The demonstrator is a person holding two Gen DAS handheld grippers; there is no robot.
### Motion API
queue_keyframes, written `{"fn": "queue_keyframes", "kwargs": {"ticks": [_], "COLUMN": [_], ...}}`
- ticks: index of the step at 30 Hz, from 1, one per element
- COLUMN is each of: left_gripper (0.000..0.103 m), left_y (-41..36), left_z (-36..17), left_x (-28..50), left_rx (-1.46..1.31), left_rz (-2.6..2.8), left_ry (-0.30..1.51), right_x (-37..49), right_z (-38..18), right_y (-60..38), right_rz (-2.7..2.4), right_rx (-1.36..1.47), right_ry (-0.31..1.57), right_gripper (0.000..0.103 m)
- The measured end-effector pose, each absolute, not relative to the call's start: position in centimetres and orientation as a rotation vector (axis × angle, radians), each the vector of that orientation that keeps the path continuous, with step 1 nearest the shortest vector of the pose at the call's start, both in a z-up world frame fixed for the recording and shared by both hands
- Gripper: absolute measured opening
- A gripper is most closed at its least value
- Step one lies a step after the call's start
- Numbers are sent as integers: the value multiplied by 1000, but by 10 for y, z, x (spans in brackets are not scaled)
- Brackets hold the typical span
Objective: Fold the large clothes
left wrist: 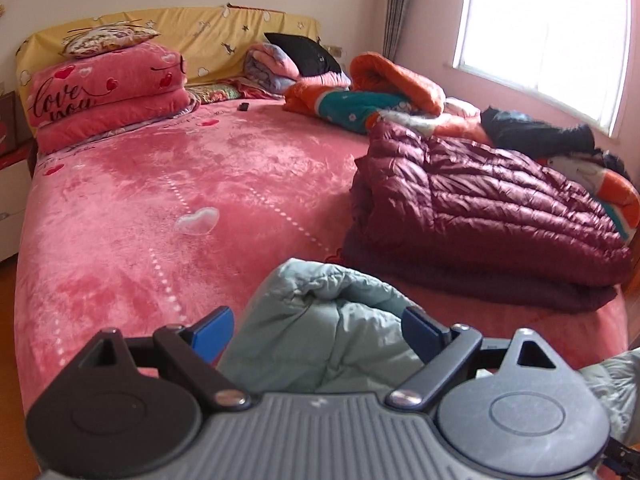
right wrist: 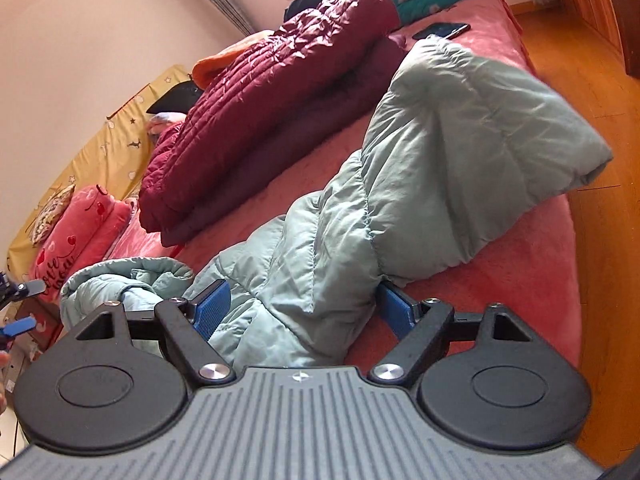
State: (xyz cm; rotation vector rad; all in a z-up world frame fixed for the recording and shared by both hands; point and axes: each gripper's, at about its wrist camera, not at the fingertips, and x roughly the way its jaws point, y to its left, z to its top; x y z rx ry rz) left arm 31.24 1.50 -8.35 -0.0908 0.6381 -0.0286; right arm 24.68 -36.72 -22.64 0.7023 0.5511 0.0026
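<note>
A pale green puffy jacket (right wrist: 460,128) lies crumpled along the near edge of the pink bed (right wrist: 540,240). One bunched end (left wrist: 328,312) shows in the left wrist view. My right gripper (right wrist: 304,304) stands wide open around the jacket's middle, with cloth between the blue pads (right wrist: 212,308). My left gripper (left wrist: 318,332) is also open, with the jacket's end bulging between its fingers. Seen at the far left of the right wrist view, the left gripper (right wrist: 22,308) sits just short of the jacket. A folded burgundy down coat (left wrist: 480,216) rests further back on the bed.
Folded pink blankets (left wrist: 108,92) and a pillow sit by the yellow headboard. An orange and teal quilt (left wrist: 360,100) and dark clothes pile up under the window (left wrist: 540,32). A phone (right wrist: 440,31) lies on the bed past the jacket. Wooden floor (right wrist: 600,80) borders the bed.
</note>
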Motion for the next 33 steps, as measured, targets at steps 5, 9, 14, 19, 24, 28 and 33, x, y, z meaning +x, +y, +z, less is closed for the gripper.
{"fn": "queue_keyframes", "kwargs": {"ticks": [5,9,14,19,24,28,33], "left_gripper": [91,88,58,25,17,17,26], "left_y": [0,-16,-29,-26,-10,11,26], "left_z": [-100,-117,-128,-125,-105,-76,-57], "left_x": [353,377,384,375,368,354,312], "left_rx": [14,151,201,82,-72,-226,-324], "left_rz": [-23,-35,-61,-55,11,84,122], "left_ry": [716,812,864,812,687,532,208], "right_x": [260,270,277,278,278,271,257], "right_z": [-230,-234,-239,-238,-229,-203,-174], "right_y": [-369,-368,-365,-364,-359,-353,-348], "right_rz": [17,29,50,50,-8,-89,-159], "right_rx": [718,716,709,670,610,504,396], "right_ry": [557,562,561,550,502,388,203], "right_gripper": [102,102,102,63,33,23,18]}}
